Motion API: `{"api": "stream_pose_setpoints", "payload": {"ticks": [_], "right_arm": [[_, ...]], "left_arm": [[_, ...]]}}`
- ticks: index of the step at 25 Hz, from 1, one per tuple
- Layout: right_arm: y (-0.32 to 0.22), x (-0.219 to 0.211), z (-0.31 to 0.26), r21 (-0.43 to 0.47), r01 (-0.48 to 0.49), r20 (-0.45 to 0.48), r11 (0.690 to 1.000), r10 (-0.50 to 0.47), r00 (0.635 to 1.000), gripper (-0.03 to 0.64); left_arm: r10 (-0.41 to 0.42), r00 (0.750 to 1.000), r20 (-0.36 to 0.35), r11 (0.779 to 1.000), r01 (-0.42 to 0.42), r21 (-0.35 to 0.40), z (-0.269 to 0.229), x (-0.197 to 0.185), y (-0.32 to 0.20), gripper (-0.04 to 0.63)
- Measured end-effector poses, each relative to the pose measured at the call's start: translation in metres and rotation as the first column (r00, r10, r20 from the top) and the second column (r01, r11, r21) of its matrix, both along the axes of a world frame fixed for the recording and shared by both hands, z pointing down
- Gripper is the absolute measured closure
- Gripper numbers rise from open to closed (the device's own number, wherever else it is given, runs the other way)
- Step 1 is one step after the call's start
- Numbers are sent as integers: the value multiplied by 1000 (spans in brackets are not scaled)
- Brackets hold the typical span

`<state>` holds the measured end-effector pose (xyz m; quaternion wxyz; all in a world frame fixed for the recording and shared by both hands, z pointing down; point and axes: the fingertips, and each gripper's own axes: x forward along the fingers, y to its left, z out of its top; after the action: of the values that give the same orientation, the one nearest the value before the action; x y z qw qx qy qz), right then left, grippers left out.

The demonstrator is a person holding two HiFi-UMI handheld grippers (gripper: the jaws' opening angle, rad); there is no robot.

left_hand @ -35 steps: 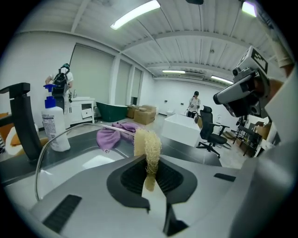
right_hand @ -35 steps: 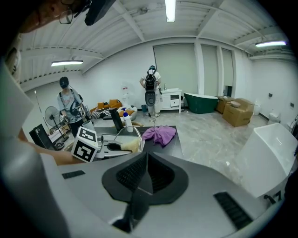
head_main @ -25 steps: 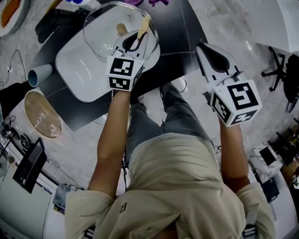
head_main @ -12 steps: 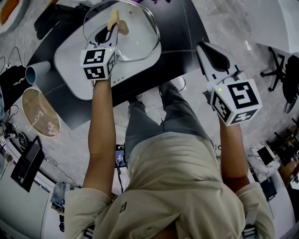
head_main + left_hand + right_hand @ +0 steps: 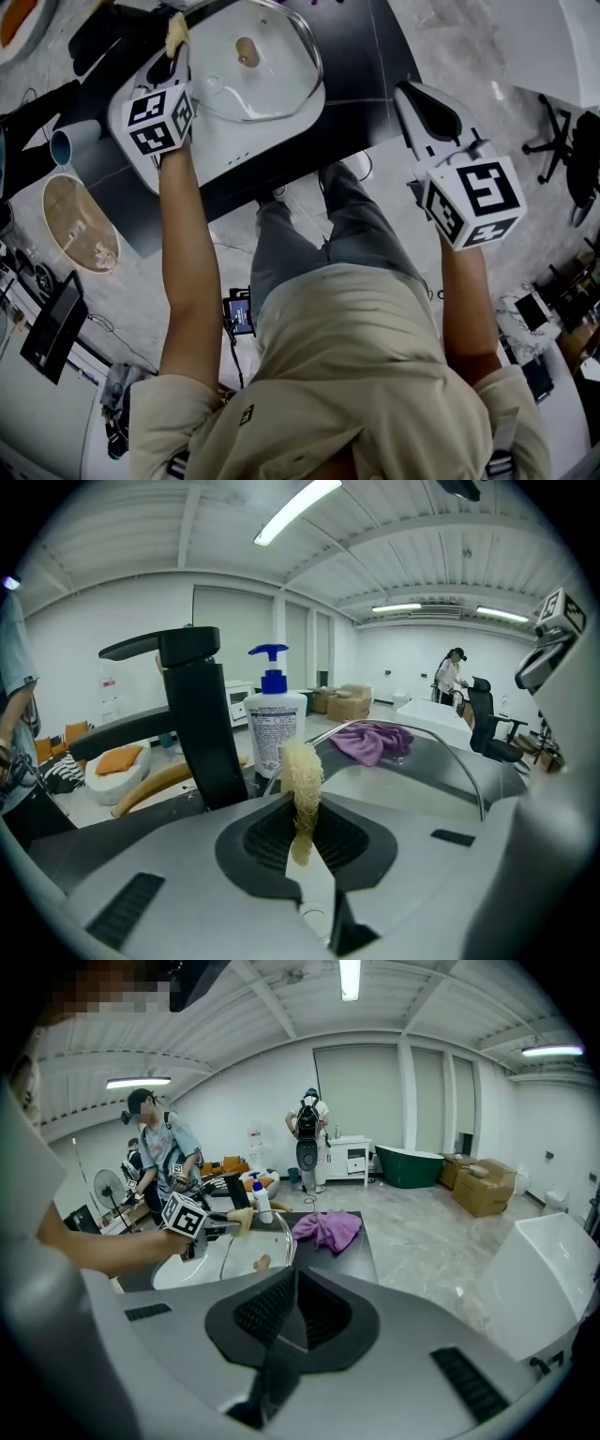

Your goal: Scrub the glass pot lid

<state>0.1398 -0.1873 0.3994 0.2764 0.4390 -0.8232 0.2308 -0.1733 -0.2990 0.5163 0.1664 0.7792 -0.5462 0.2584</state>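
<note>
The glass pot lid (image 5: 255, 64) with its wooden knob (image 5: 247, 52) lies on a white basin (image 5: 155, 141) on the black table. My left gripper (image 5: 173, 49) is just past the lid's left rim, shut on a pale loofah scrubber (image 5: 175, 32). In the left gripper view the loofah (image 5: 302, 785) stands up from the shut jaws of the left gripper (image 5: 302, 853), with the lid's rim (image 5: 427, 754) to the right. My right gripper (image 5: 406, 92) is shut and empty, off the table's right edge. The right gripper view shows the lid (image 5: 255, 1239) from afar.
A black faucet (image 5: 202, 714) and a soap pump bottle (image 5: 275, 719) stand behind the basin. A purple cloth (image 5: 370, 741) lies beyond the lid. A blue cup (image 5: 75, 147) and a round wooden dish (image 5: 82, 232) sit left. People (image 5: 164, 1162) stand further back.
My left gripper has swept left across the lid with the loofah, from the right part to beyond the left rim. The right gripper has stayed still.
</note>
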Motion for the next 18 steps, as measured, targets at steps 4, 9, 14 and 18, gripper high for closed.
{"api": "stream_pose_setpoints", "payload": {"ticks": [4, 9, 14, 18], "right_arm": [[0, 1, 0, -1, -2, -1, 1000, 2, 1000, 589], [-2, 4, 0, -3, -5, 0, 1000, 5, 1000, 589], [-2, 5, 0, -6, -8, 4, 1000, 8, 1000, 589], [-2, 5, 3, -11, -10, 6, 1000, 10, 1000, 589]], "left_arm": [[-2, 1000, -2, 1000, 2, -2, 1, 2, 0, 551], [-4, 1000, -8, 1000, 4, -3, -1, 3, -1, 551], [40, 999, -29, 999, -40, -16, 3, 28, 5, 551], [134, 988, -76, 990, -137, -40, 12, 80, 22, 551]]}}
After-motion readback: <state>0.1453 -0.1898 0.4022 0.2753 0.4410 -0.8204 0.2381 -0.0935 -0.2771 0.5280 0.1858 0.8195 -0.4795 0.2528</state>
